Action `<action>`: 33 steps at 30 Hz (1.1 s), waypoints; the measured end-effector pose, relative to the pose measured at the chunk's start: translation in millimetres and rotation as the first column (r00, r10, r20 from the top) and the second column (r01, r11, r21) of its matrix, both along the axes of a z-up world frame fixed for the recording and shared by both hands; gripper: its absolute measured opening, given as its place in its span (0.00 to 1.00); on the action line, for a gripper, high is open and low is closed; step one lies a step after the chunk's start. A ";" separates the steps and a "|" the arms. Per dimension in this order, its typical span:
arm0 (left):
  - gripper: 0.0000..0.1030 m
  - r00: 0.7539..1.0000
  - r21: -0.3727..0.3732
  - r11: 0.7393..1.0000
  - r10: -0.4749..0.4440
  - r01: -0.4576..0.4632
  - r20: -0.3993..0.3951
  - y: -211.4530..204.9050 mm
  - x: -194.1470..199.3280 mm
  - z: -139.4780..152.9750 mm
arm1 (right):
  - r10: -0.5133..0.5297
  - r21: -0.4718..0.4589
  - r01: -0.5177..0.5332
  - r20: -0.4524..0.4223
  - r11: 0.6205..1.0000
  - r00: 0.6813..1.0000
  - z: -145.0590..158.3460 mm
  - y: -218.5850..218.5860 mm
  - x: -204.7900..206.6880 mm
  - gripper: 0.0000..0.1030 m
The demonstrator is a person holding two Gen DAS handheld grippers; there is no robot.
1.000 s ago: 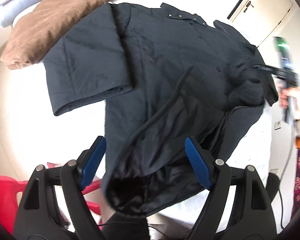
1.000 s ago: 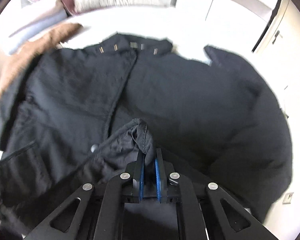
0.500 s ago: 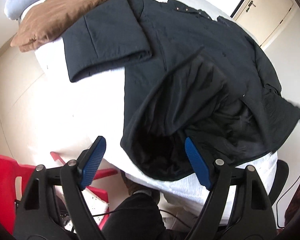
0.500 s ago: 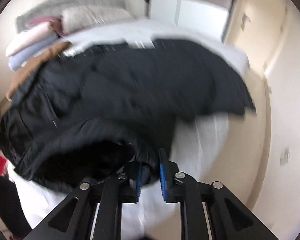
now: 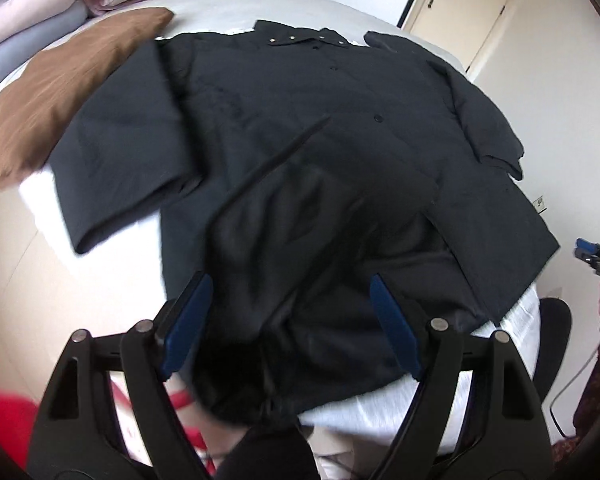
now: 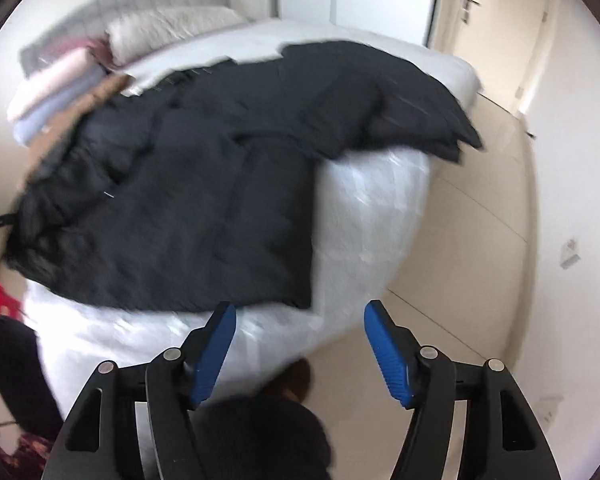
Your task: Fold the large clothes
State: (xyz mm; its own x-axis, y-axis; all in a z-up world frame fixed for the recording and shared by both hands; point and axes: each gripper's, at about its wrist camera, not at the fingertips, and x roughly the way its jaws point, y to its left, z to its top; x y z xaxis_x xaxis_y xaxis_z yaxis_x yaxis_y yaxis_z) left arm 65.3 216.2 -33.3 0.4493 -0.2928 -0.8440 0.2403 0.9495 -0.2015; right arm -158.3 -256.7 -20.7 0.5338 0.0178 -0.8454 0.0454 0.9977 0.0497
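A large dark navy jacket [image 5: 300,152] lies spread on a white bed [image 5: 236,4], collar at the far side, sleeves out to both sides, its near front panel folded back so the lining shows. My left gripper [image 5: 290,324] is open and empty above the jacket's near hem. The jacket also shows in the right wrist view [image 6: 188,200], draped to the bed's [image 6: 364,208] near edge. My right gripper [image 6: 300,344] is open and empty, off the jacket, over the bed's edge and floor. It shows at the far right of the left wrist view [image 5: 596,260].
A folded brown garment [image 5: 64,88] lies at the jacket's left sleeve. Stacked pillows and folded bedding [image 5: 40,12] sit at the bed's head. A red stool [image 5: 4,412] stands by the near left. Doors [image 5: 472,4] stand beyond the bed. Tiled floor [image 6: 472,248] lies right of the bed.
My right gripper has opened and let go of the jacket, then drawn back off the bed's edge. The jacket's right side now lies flat. My left gripper has moved in over the hem.
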 end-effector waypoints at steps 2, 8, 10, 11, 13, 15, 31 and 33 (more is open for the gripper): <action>0.79 1.000 -0.004 1.000 -0.004 0.004 -0.014 -6.9 19.1 -6.6 | 0.052 0.042 -0.053 0.019 0.998 0.998 4.0 17.4 13.7 0.66; 0.79 0.999 0.038 0.998 -0.047 0.046 0.014 -26.0 58.4 -10.2 | 0.187 0.121 -0.186 0.005 0.975 0.982 -8.5 78.5 54.5 0.67; 0.79 0.998 0.055 0.996 -0.068 0.067 0.009 -30.1 64.8 -8.4 | 0.234 0.169 -0.230 -0.006 0.958 0.972 -14.7 99.0 69.1 0.67; 0.79 0.997 0.078 0.995 -0.071 0.070 0.005 -32.7 70.6 -7.4 | 0.253 0.187 -0.247 -0.010 0.951 0.967 -20.1 107.0 74.8 0.67; 0.79 0.998 0.119 0.991 -0.060 0.060 -0.003 -33.7 79.2 -8.2 | 0.283 0.214 -0.272 -0.024 0.938 0.959 -30.1 125.6 88.6 0.67; 0.79 0.999 0.156 0.987 -0.036 0.041 -0.038 -31.5 94.1 -15.4 | 0.299 0.230 -0.284 -0.035 0.931 0.953 -36.7 139.4 99.1 0.67; 0.25 0.840 -0.260 0.815 -0.542 0.518 -0.028 -79.4 -58.9 3.2 | 0.311 0.294 -0.284 -0.050 0.913 0.949 -53.6 162.1 124.2 0.67; 0.34 0.796 -0.201 0.785 -0.604 0.586 -0.038 -85.0 -90.8 1.2 | 0.302 0.281 -0.278 -0.044 0.918 0.952 -49.3 153.6 119.8 0.67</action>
